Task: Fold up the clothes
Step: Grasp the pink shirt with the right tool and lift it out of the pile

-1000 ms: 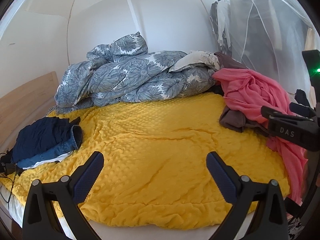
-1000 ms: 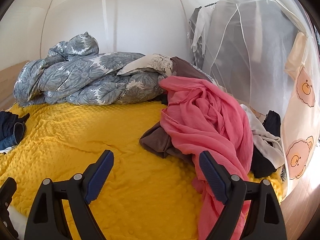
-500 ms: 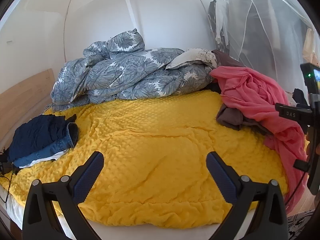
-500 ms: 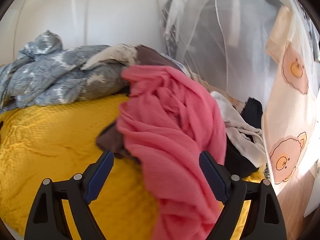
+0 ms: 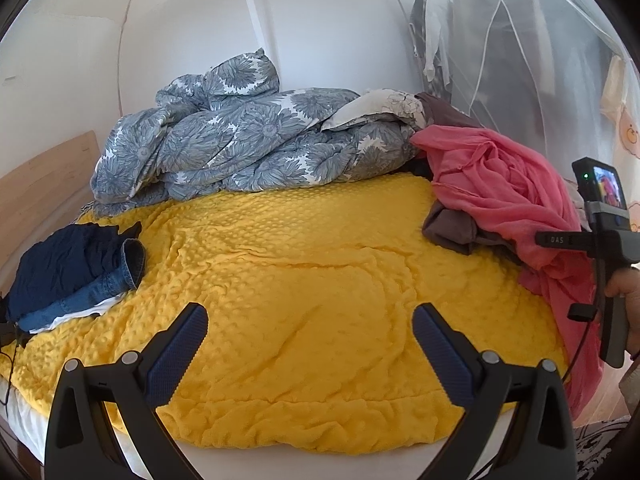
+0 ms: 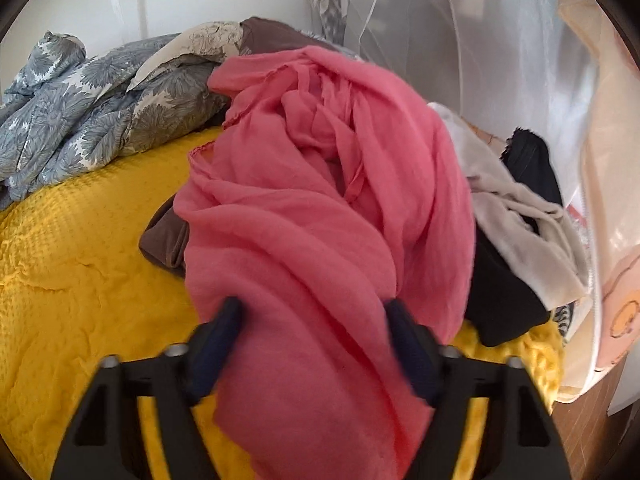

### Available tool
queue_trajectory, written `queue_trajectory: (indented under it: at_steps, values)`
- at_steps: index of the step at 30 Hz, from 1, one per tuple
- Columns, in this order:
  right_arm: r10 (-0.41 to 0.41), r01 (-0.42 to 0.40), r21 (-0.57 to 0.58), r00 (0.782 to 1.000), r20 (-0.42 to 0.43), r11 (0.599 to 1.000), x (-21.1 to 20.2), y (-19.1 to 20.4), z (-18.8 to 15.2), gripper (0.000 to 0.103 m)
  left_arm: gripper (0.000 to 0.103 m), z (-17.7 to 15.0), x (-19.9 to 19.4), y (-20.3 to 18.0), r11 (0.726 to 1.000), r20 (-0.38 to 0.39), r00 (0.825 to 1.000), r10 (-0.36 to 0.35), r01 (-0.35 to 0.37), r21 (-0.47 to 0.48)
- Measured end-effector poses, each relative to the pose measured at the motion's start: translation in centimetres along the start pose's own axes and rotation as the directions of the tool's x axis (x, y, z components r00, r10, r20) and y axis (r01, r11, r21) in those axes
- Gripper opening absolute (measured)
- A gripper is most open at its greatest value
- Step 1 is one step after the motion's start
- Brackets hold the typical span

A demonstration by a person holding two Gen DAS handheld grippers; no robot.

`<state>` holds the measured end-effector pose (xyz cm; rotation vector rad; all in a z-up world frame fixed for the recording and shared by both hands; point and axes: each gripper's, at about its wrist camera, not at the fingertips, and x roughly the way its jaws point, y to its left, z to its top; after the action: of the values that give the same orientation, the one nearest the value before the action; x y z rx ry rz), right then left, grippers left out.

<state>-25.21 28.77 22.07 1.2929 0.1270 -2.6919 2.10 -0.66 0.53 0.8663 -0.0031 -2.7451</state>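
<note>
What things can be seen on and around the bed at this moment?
blanket: one, yellow, covering the bed
duvet: one, grey floral, bunched at the far side
pink cloth: one, on the clothes pile
brown garment: one, under the pink cloth
black garment: one, beside the pink cloth
folded clothes: small stack, navy and denim, bed's left edge
left gripper: fingers open, empty
right gripper: fingers closing around the pink cloth
</note>
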Motion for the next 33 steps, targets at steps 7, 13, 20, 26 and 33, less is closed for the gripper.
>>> queue_trajectory:
  at_steps: [7,13,20,26,33]
  values:
    - [0.164,-0.170,0.085,0.984,0.076,0.982,-2.9,-0.1,0.0,0.009,0.103,0.2,-0.4,0.8,1.000,0.010,1.000,0.009,-0.009,-0.020]
    - [0.451,-0.439,-0.104,0.873,0.185,0.892,-8.7,7.9,-0.7,0.009,0.103,0.4,-0.7,1.9,0.999,0.023,0.999,0.026,-0.025,-0.042]
    - [0.679,-0.617,-0.313,0.718,0.150,0.722,-14.0,20.5,0.1,0.009,0.103,0.2,-1.6,4.7,0.994,0.049,0.996,0.079,-0.076,-0.072]
    - [0.791,-0.707,-0.397,0.606,0.087,0.585,-15.6,30.9,0.6,0.009,0.103,-0.5,-2.0,10.0,0.976,0.015,0.990,0.140,-0.136,-0.167]
    - [0.845,-0.780,-0.404,0.533,-0.030,0.478,-14.7,39.2,-1.2,0.009,0.103,-1.5,-2.5,16.0,0.927,-0.034,0.970,0.242,-0.242,-0.287]
